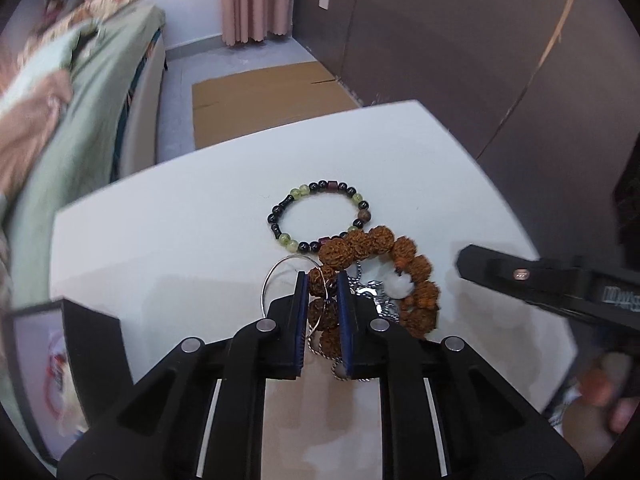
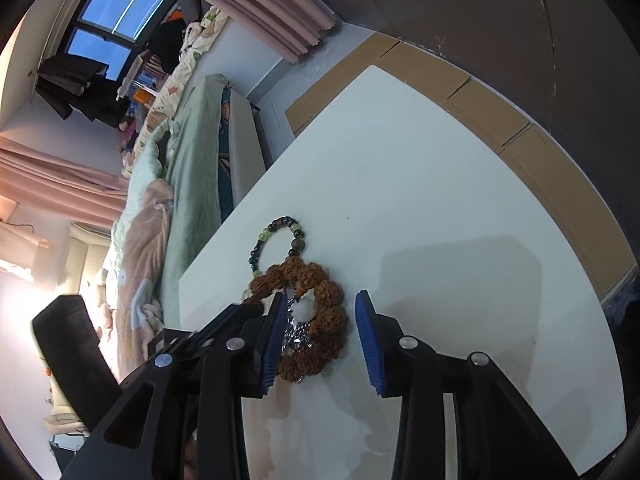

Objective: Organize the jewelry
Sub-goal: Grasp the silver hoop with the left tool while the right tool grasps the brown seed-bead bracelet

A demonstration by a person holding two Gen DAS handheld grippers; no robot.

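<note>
A pile of jewelry lies on the white table. A brown rough-bead bracelet lies partly over a black-and-green bead bracelet, with a thin silver bangle and a silver chain under it. My left gripper is shut on the near beads of the brown bracelet. My right gripper is open; its fingers straddle the brown bracelet, and its black body shows in the left wrist view. The bead bracelet lies beyond.
An open black box stands at the table's left near edge. A bed with green bedding runs along the left. Flat cardboard lies on the floor past the far table edge. A dark wall stands right.
</note>
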